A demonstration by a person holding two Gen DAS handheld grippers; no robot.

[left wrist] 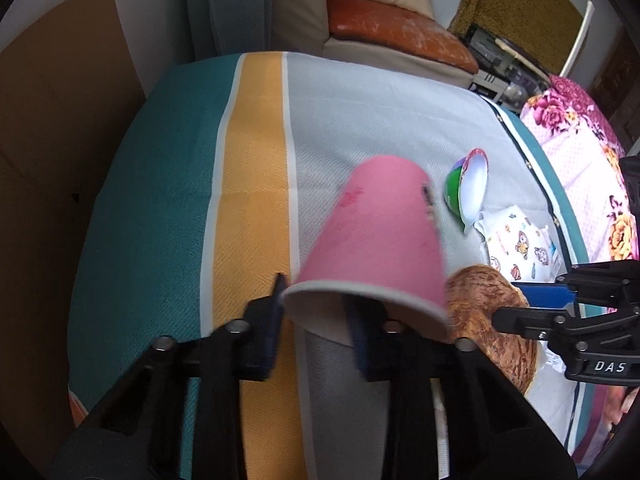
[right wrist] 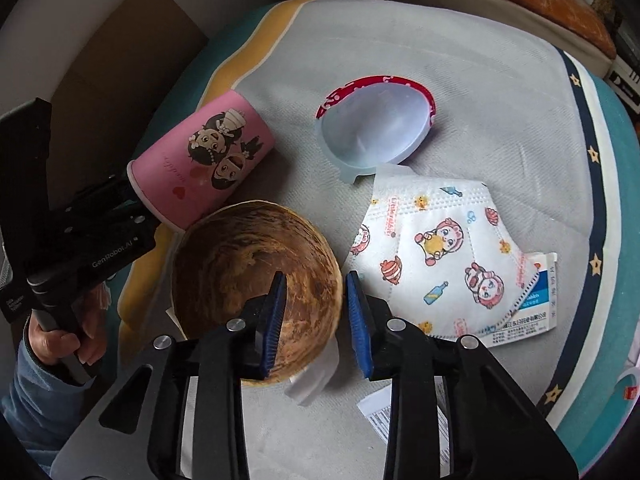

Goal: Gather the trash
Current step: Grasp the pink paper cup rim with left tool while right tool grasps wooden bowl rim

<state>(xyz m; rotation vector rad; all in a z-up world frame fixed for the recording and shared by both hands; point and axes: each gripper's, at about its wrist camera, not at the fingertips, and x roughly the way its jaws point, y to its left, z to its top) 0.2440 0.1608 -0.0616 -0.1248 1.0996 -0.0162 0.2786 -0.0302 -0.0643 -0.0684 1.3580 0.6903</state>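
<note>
**On the bed, a cup is lifted while a bowl waits**

Across the striped bed cover (right wrist: pixel 460 80) trash is scattered. A brown bowl (right wrist: pixel 240 256) is straddled by the spread right gripper (right wrist: pixel 316 300), one finger inside its rim. The pink paper cup (left wrist: pixel 376 236) is pinched at its rim by the left gripper (left wrist: pixel 316 312), apparently for carrying off. A printed mask (right wrist: pixel 440 256) and plastic lid (right wrist: pixel 376 128) lie beside.

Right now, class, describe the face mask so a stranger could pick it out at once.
Start at the striped cloth, on its grey part. To the right of the brown bowl, below the empty plastic cup, lies the mask. It alone is flat, white and printed with small cartoon figures.
</note>
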